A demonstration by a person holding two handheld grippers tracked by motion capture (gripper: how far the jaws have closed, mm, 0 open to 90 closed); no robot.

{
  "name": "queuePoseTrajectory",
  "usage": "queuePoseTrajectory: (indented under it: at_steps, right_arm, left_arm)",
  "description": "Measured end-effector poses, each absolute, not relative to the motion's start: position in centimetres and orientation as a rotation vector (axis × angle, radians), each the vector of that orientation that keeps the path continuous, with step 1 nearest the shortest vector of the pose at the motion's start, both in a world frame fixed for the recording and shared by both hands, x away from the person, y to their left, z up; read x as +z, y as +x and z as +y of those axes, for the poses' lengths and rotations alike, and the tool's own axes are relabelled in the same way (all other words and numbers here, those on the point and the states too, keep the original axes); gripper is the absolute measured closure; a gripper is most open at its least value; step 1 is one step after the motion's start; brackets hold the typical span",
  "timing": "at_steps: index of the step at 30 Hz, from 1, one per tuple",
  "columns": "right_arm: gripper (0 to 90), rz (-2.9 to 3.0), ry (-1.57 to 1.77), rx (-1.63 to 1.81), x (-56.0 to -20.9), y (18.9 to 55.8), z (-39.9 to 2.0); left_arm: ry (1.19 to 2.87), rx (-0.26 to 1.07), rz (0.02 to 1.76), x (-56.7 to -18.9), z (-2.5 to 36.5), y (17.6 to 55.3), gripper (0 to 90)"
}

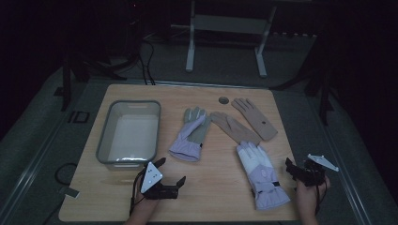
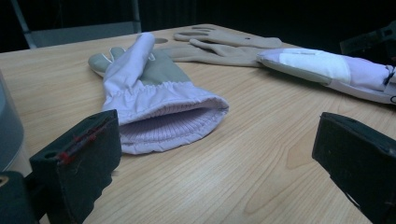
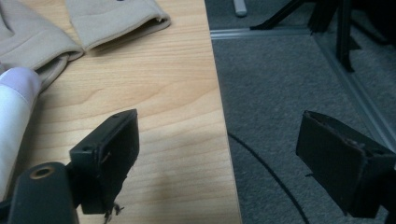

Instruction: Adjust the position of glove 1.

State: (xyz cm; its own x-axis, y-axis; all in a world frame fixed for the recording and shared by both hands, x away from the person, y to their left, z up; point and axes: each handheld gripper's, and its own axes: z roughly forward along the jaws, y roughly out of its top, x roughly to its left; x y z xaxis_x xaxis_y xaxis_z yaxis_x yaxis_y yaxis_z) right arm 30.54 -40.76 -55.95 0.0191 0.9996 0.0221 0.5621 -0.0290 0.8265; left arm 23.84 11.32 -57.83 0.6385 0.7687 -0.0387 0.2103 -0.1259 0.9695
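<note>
Left gripper sits low at the near edge of the table, just in front of the grey bin, angled toward the table's middle. Its jaws stand wide apart with nothing between them. In the left gripper view it lies almost level with the tabletop, aimed at the cuff of the lavender glove, which lies near, not touching.

Right gripper is at the table's right near corner, hand coming in from the bottom edge. Jaws are also wide apart and empty. The right gripper view has 1 jaw over wood and the other out over the carpet, so it straddles the table edge.

Gloves: 4 on the table. The lavender one with the grey palm is mid-table, right of the bin. The 2nd lavender glove lies at the near right, cuff toward the person, just left of the right gripper. 2 beige gloves lie behind it, fingers pointing away.

Hard to read: the scene is dim. Both forearms are cut off at the bottom of the high view. The right gripper view catches just a sliver of the 2nd lavender glove's fingers and the beige cuffs.
</note>
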Motion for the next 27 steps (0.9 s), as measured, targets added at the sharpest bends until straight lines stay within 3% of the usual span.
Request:
queuePoseTrajectory:
  at_steps: [14,27]
  right_arm:
    - [15.3,1.61,1.576,0.865,-55.8,30.5,-40.4]
    - [14.1,1.821,1.416,0.969,-49.9,31.7,-37.2]
  left_arm:
    - [1.663,0.571,0.815,-57.8,11.4,23.9,1.8]
    - [1.664,0.57,0.825,-57.8,11.4,23.9,1.7]
